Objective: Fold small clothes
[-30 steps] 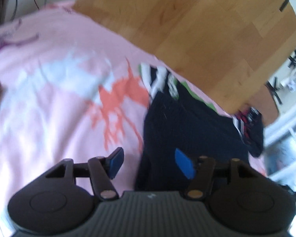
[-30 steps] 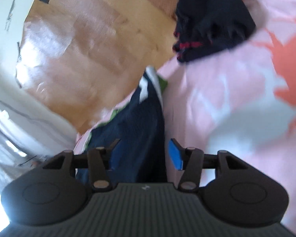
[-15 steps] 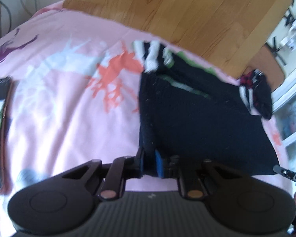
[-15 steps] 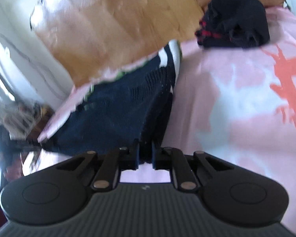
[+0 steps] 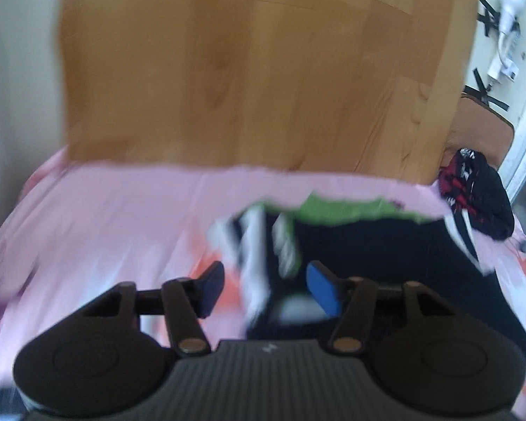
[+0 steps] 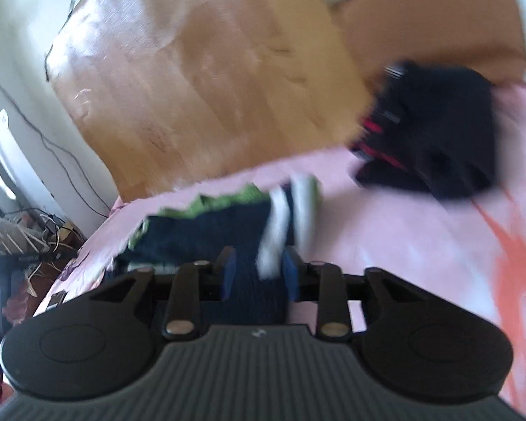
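Observation:
A navy garment (image 5: pixel 385 256) with a white-striped band and green trim lies on the pink bed sheet (image 5: pixel 122 217) near the wooden headboard (image 5: pixel 263 70). My left gripper (image 5: pixel 267 289) hovers over its striped end, jaws opening, and the pads touch no cloth. In the right wrist view the same garment (image 6: pixel 210 224) runs back between the blue pads of my right gripper (image 6: pixel 259 273). Those jaws are opening too, with navy cloth still lying in the gap. Both views are blurred by motion.
A bundled dark garment with red marks (image 5: pixel 480 189) (image 6: pixel 438 122) sits at the bed's far corner. Behind it stands a brown chair (image 6: pixel 420 24). Cables and clutter (image 6: pixel 52 231) lie on the floor off the bed's edge. A white wall (image 5: pixel 506 10) carries taped fittings.
Half a second ago both grippers were shut on the garment's near edge. Both have since lifted and moved toward the headboard, and their jaws have come apart.

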